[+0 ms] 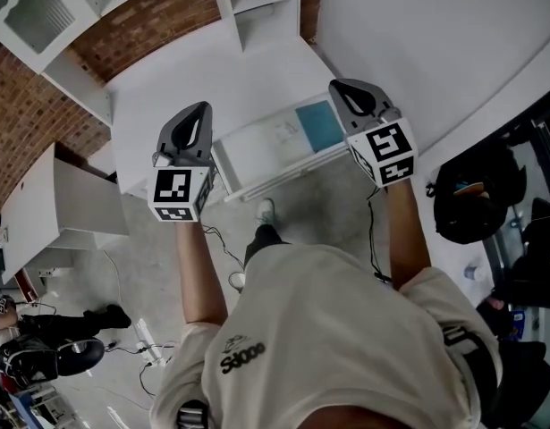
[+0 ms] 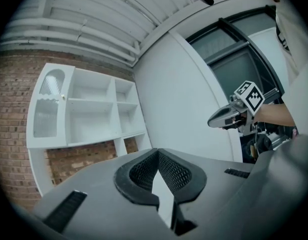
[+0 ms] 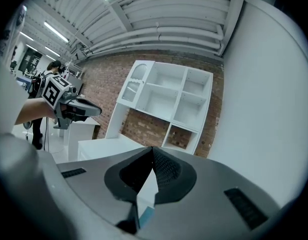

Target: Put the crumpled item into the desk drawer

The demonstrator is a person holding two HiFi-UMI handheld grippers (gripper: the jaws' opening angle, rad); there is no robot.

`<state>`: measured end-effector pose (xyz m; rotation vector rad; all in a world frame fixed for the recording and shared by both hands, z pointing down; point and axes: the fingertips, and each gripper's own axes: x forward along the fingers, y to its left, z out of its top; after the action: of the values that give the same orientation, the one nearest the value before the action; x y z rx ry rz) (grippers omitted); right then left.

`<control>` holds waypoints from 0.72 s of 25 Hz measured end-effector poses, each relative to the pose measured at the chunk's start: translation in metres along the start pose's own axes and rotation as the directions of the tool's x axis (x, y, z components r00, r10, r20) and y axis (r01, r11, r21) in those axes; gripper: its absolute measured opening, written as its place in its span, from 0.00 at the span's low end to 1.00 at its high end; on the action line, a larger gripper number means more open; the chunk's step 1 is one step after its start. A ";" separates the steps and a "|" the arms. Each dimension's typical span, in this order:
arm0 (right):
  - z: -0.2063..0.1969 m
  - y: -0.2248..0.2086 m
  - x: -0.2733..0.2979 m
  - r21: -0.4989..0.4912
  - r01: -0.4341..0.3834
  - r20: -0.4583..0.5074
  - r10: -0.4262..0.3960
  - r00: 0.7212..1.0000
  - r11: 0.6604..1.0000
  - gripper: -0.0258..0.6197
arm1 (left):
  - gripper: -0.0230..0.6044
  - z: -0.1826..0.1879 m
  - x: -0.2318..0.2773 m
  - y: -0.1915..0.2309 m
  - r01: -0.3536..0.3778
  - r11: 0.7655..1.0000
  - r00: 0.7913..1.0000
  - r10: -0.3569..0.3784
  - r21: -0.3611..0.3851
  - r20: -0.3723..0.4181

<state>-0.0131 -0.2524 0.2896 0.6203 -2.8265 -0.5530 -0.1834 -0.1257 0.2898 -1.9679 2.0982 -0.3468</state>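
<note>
Since the drawer (image 1: 288,172) already stands open at the near edge of the surface (image 1: 194,79) and no view shows us a crumpled item, we judge it best to find that first, then lower it in gently. The left tool (image 1: 198,114) and right tool (image 1: 346,92) are both pressed together, empty, raised above the drawer and touching nothing

The only lettering stood low and left of centre in the head view: a small dark logo (image 1: 243,357) on the person's pale shirt (image 1: 346,320), too warped to read with certainty. The two marker cubes (image 1: 178,193) (image 1: 388,153) bore black-and-white square patterns.
</note>
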 end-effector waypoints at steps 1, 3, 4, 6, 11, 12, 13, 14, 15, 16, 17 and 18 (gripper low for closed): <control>0.000 0.000 -0.001 -0.002 -0.003 0.001 0.003 1.000 1.000 0.05 | 0.07 0.005 -0.002 -0.002 0.000 1.000 1.000 0.000 0.009 0.006; 0.001 0.000 -0.004 -0.003 -0.006 0.004 0.006 1.000 1.000 0.05 | 0.07 0.015 -0.005 -0.005 0.004 1.000 1.000 -0.005 0.026 0.020; 0.001 0.000 -0.005 -0.004 -0.007 0.007 0.007 1.000 1.000 0.05 | 0.07 0.019 -0.006 -0.007 0.007 0.999 1.000 -0.008 0.033 0.026; 0.003 0.002 -0.005 -0.009 -0.013 0.013 0.013 1.000 1.000 0.05 | 0.07 0.023 -0.007 -0.009 0.010 0.999 0.999 -0.012 0.040 0.033; 0.006 0.007 -0.003 -0.024 -0.032 0.015 0.032 0.999 0.999 0.05 | 0.07 0.022 -0.007 -0.010 0.013 0.999 0.999 -0.014 0.037 0.029; 0.006 0.007 -0.002 -0.022 -0.032 0.016 0.033 0.999 0.999 0.05 | 0.07 0.021 -0.007 -0.011 0.013 0.999 1.000 -0.014 0.036 0.026; 0.006 0.007 -0.002 -0.021 -0.033 0.016 0.033 0.999 0.999 0.05 | 0.07 0.020 -0.007 -0.011 0.013 0.999 1.000 -0.014 0.034 0.022; 0.006 0.007 -0.001 -0.019 -0.033 0.015 0.033 0.999 0.999 0.05 | 0.07 0.018 -0.007 -0.011 0.013 0.999 1.000 -0.014 0.032 0.018; 0.006 0.007 0.000 -0.018 -0.034 0.014 0.034 0.999 0.999 0.05 | 0.07 0.016 -0.007 -0.010 0.013 1.000 1.000 -0.014 0.028 0.015; 0.005 0.007 0.000 -0.018 -0.034 0.012 0.035 0.999 0.999 0.05 | 0.07 0.015 -0.007 -0.010 0.013 1.000 1.000 -0.014 0.024 0.012; 0.004 0.007 0.001 -0.019 -0.034 0.009 0.035 0.999 0.999 0.05 | 0.07 0.014 -0.006 -0.009 0.014 1.000 1.000 -0.014 0.021 0.010; 0.002 0.007 0.002 -0.020 -0.034 0.006 0.034 0.999 0.999 0.05 | 0.07 0.012 -0.006 -0.010 0.015 1.000 1.000 -0.015 0.019 0.008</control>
<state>-0.0175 -0.2468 0.2904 0.5663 -2.8280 -0.5777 -0.1699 -0.1207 0.2815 -1.9720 2.0680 -0.3594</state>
